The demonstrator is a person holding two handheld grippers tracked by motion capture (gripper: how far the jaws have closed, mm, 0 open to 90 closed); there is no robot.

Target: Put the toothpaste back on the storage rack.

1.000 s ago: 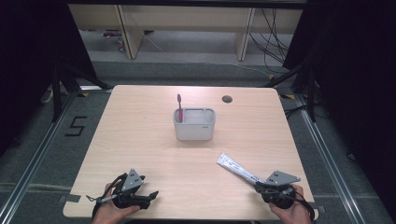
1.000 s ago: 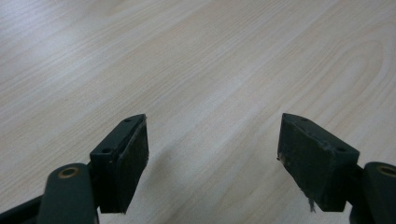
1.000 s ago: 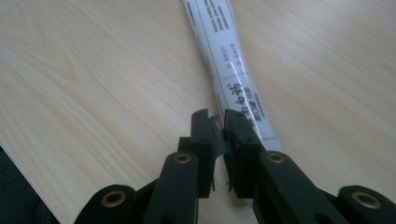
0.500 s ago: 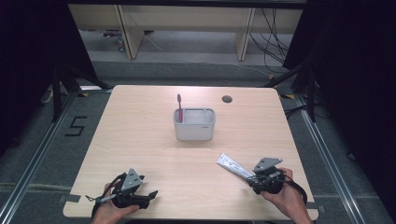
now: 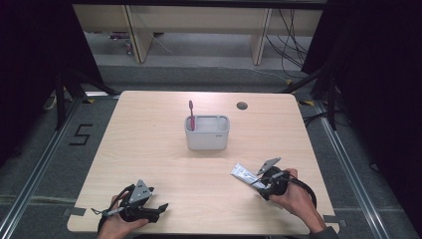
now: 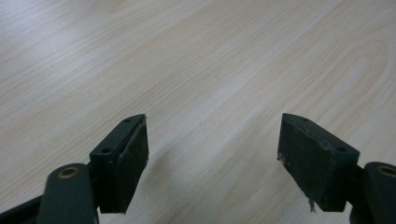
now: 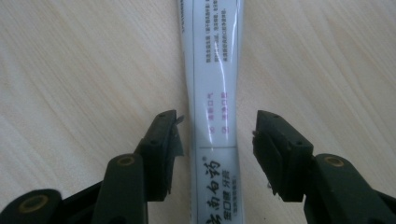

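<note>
— Where's your right claw (image 7: 215, 135) now?

— Over the toothpaste tube (image 7: 215, 84). My jaws have just been opening; they stand either side of it, pads clear, the tube flat on the table (image 5: 149, 144) between them.

— Room to move?

— Bare wood both sides; the caddy (image 5: 207, 133) well ahead, the table's near edge close behind my hand.

— The left claw (image 6: 212, 154)?

— Spread wide over bare wood.
</note>
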